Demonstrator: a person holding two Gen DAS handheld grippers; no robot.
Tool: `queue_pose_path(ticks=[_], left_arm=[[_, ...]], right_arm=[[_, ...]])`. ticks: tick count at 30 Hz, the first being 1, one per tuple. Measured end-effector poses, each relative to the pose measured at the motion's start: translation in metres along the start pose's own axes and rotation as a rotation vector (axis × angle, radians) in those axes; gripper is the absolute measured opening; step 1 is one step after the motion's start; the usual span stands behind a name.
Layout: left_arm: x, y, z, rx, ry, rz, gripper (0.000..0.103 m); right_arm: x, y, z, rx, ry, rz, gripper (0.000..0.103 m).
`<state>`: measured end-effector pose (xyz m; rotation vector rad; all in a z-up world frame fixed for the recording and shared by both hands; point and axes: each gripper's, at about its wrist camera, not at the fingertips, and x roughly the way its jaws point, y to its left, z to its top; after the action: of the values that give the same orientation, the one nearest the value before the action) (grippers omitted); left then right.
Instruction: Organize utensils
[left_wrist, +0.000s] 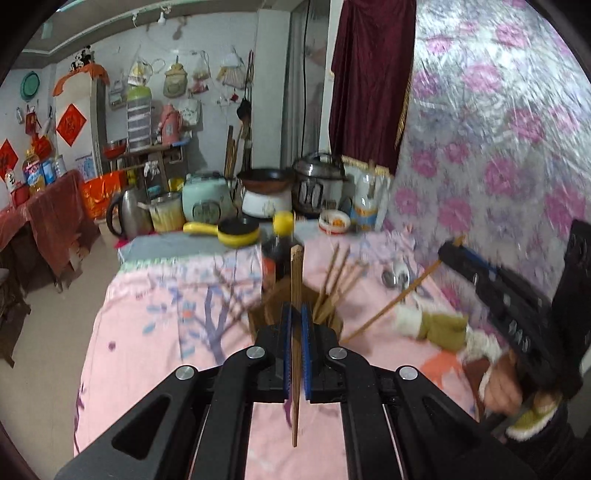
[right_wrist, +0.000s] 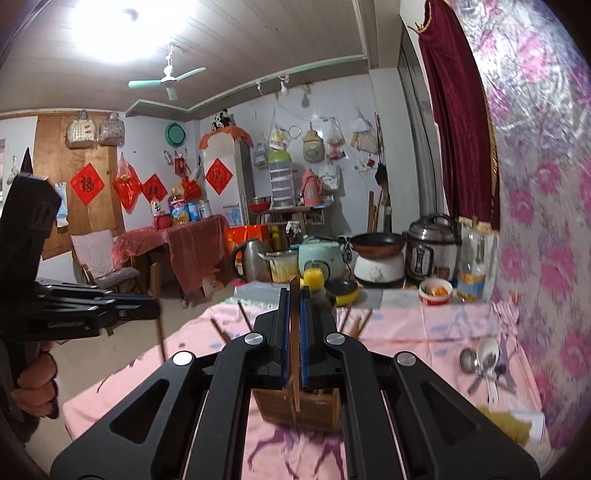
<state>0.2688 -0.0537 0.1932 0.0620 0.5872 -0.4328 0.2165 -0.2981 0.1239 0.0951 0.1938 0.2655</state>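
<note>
My left gripper (left_wrist: 295, 308) is shut on a brown chopstick (left_wrist: 295, 273) that stands upright between its blue pads, above the pink tablecloth. Just behind it is a wooden holder (left_wrist: 332, 317) with several chopsticks leaning in it. My right gripper (right_wrist: 294, 291) is shut on another chopstick (right_wrist: 294, 343), raised above the same holder (right_wrist: 299, 406). In the left wrist view the right gripper (left_wrist: 448, 251) comes in from the right, and its chopstick (left_wrist: 388, 308) slants down toward the holder. In the right wrist view the left gripper (right_wrist: 155, 312) shows at the left edge with its chopstick (right_wrist: 161, 343).
Metal spoons (right_wrist: 480, 358) lie on the cloth near the flowered wall. A dark sauce bottle with a yellow cap (left_wrist: 282, 240) stands behind the holder. A yellow pan (left_wrist: 236, 230), kettle, cookers and a bowl (right_wrist: 435, 291) crowd the far end. Green-yellow cloth (left_wrist: 439, 326) lies right of the holder.
</note>
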Motion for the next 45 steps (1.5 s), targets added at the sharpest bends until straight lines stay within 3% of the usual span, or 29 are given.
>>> queue_pose_path(ticks=[5,9,16,22,24,25,26,28,32,35,37,39,45], left_arm=[[0.017,-0.002,0.045,-0.029,-0.109,-0.009,0.006],[0.053,0.002,0.055,-0.055,-0.149,0.033,0.006],[0.134,0.033,0.026,-0.153,-0.075,0.070,0.006],[0.159,0.041,0.004,-0.148,-0.034,0.091,0.006],[0.155,0.038,0.001,-0.132,-0.031,0.126,0.037],[0.150,0.036,0.000,-0.129,-0.037,0.153,0.079],[0.142,0.035,-0.001,-0.132,-0.063,0.175,0.096],[0.118,0.028,-0.002,-0.106,-0.129,0.185,0.098],[0.085,0.017,-0.008,-0.080,-0.150,0.180,0.098],[0.063,0.008,-0.027,-0.066,-0.157,0.210,0.098],[0.049,0.002,-0.045,-0.062,-0.167,0.245,0.098],[0.033,-0.003,-0.071,-0.065,-0.166,0.274,0.098],[-0.007,-0.014,-0.149,-0.100,-0.131,0.340,0.098]], right_arm=[[0.032,0.004,0.023,-0.037,-0.014,-0.022,0.005],[0.057,-0.001,0.021,-0.040,0.010,-0.031,0.005],[0.099,-0.024,-0.012,0.014,0.112,-0.037,0.006],[0.120,-0.035,-0.030,0.042,0.206,-0.018,0.007],[0.120,-0.035,-0.031,0.049,0.219,-0.037,0.010],[0.119,-0.036,-0.028,0.048,0.219,-0.049,0.012],[0.117,-0.036,-0.026,0.050,0.217,-0.046,0.012],[0.105,-0.041,-0.019,0.078,0.195,-0.053,0.012],[0.076,-0.044,-0.015,0.138,0.149,-0.070,0.014],[0.041,-0.038,-0.025,0.176,0.118,-0.101,0.032],[0.017,-0.031,-0.038,0.191,0.093,-0.136,0.063],[-0.007,-0.021,-0.053,0.197,0.060,-0.172,0.076],[-0.072,0.011,-0.109,0.216,0.048,-0.233,0.085]])
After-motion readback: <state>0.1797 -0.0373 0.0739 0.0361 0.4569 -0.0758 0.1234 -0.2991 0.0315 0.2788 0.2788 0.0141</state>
